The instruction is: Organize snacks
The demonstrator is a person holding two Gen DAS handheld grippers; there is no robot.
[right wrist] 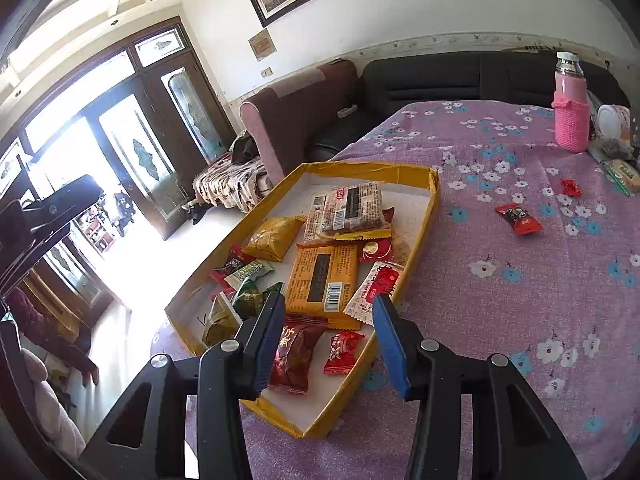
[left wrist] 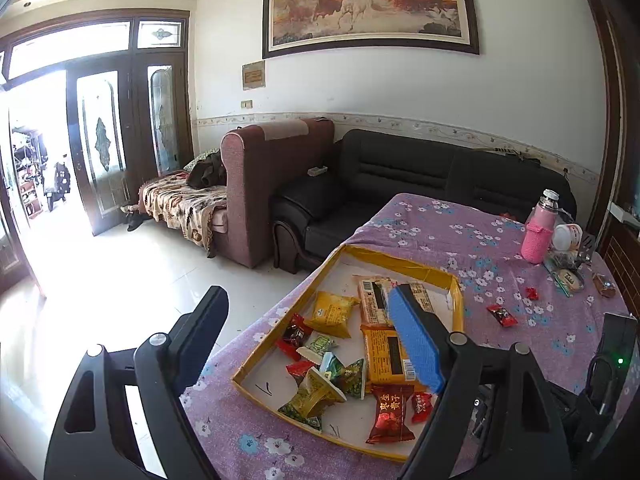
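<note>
A shallow yellow-rimmed cardboard tray [left wrist: 456,280] [right wrist: 434,188] sits on the purple flowered tablecloth and holds several wrapped snacks: orange packets [right wrist: 324,276], a yellow pack [left wrist: 334,314], green and red candies. Two red candies lie loose on the cloth, one nearer [right wrist: 519,219] [left wrist: 502,315] and one farther [right wrist: 571,187] [left wrist: 531,293]. My left gripper [left wrist: 316,332] is open and empty, above the tray's left near side. My right gripper [right wrist: 328,332] is open and empty, over the tray's near end above a dark red packet [right wrist: 296,354].
A pink bottle [right wrist: 570,112] [left wrist: 540,232], a white jar [left wrist: 568,236] and a wrapped biscuit [right wrist: 624,174] stand at the table's far right. A black sofa [left wrist: 400,184] and a maroon sofa [left wrist: 256,184] lie beyond the table. Black equipment [left wrist: 616,360] sits at right.
</note>
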